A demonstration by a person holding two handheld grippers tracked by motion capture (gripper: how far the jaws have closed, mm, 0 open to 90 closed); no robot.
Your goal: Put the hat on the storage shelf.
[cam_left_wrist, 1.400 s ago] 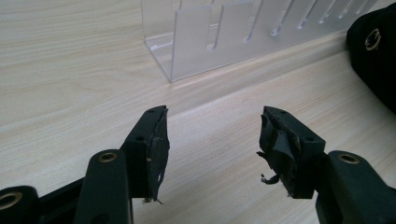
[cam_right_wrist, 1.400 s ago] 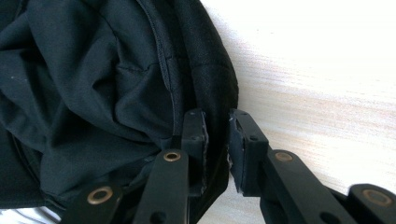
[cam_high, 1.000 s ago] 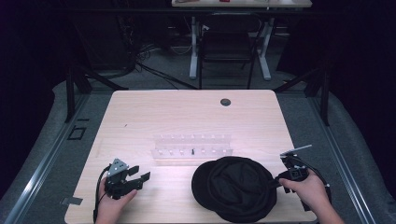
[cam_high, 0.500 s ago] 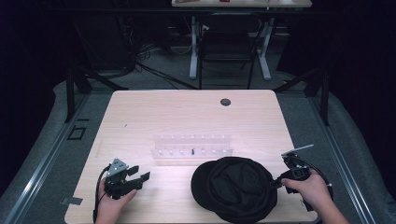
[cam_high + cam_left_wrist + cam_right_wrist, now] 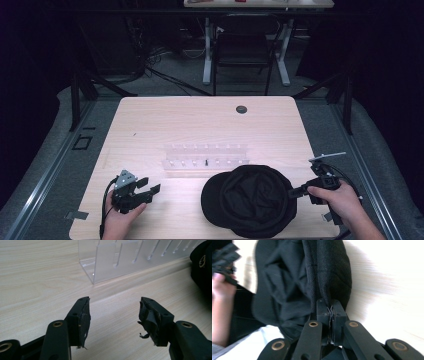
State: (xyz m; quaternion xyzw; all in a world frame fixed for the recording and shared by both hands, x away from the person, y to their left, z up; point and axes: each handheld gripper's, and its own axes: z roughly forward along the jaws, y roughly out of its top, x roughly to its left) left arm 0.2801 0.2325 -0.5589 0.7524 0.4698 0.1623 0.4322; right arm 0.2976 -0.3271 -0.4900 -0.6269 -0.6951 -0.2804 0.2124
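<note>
Two grippers work your pale wood-grain table (image 5: 150, 125), ringed by a dark room.
Your black woven cap (image 5: 247, 200) slumps at 5 o'clock, its edge pinched tight in your right gripper (image 5: 331, 308). At 7 o'clock your left gripper (image 5: 113, 315) gapes wide, empty, facing the clear ridged acrylic rack (image 5: 205, 155).

The black cap (image 5: 247, 200) has been shifted a little toward the person's edge of the table (image 5: 200, 125) and slightly leftward, so that the gap between it and the clear acrylic rack (image 5: 206, 156) is now a shade wider. It is drawn by the right gripper (image 5: 296, 191), whose jaws are clamped on its rim and which has been moved marginally nearer the table edge, though the difference is small and possibly within blur.
</note>
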